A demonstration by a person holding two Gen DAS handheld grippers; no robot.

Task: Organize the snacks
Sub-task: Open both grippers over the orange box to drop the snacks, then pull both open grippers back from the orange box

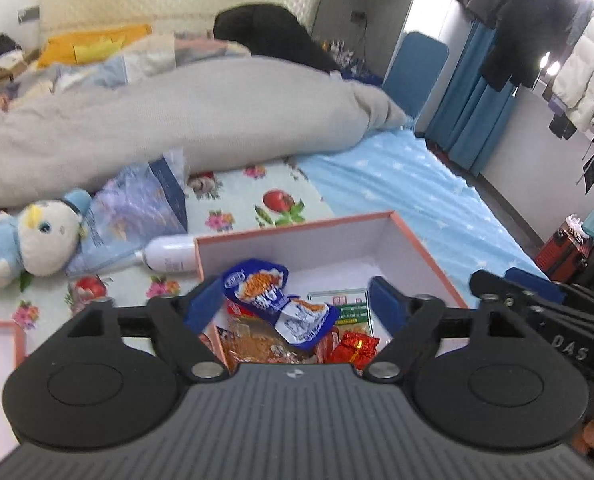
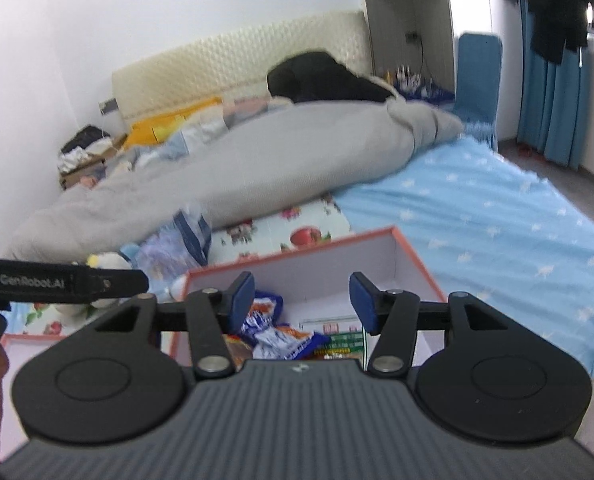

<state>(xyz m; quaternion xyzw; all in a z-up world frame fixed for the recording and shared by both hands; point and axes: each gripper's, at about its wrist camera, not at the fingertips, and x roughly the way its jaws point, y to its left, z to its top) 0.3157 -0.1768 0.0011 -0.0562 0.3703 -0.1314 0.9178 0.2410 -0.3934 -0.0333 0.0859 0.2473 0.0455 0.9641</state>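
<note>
1. Left gripper [image 1: 295, 300]: its blue fingers [image 1: 203, 300] stand wide apart with nothing between the pads; the snacks lie below and beyond them, untouched.
2. Right gripper [image 2: 301, 300]: its jaws stand part open and also grip nothing. In the left view it shows as a black arm just right of the left fingers.
3. Just past both sets of fingertips sits the box [image 1: 425, 252], pink-rimmed with white walls, on the bed.
4. Inside it, nearest the fingers, lie a blue packet [image 1: 275, 304] on top, an orange packet [image 1: 257, 344] under it, a red foil sweet [image 1: 355, 348] towards the right finger, and a clear green-labelled packet [image 1: 347, 308] behind.
5. The far half of the box is bare white floor.
6. Judged from this, several snacks are already in and nothing is in hand. No loose snack shows on the bed, so little or nothing may be left.
7. Left of the fingers a second pink-rimmed tray [image 1: 1, 344], perhaps the lid, lies apart.
8. Beyond the box: a white bottle [image 1: 169, 254] touching its left corner, a plush toy [image 1: 37, 240], a plastic bag [image 1: 137, 204], then a grey duvet [image 1: 217, 112].
</note>
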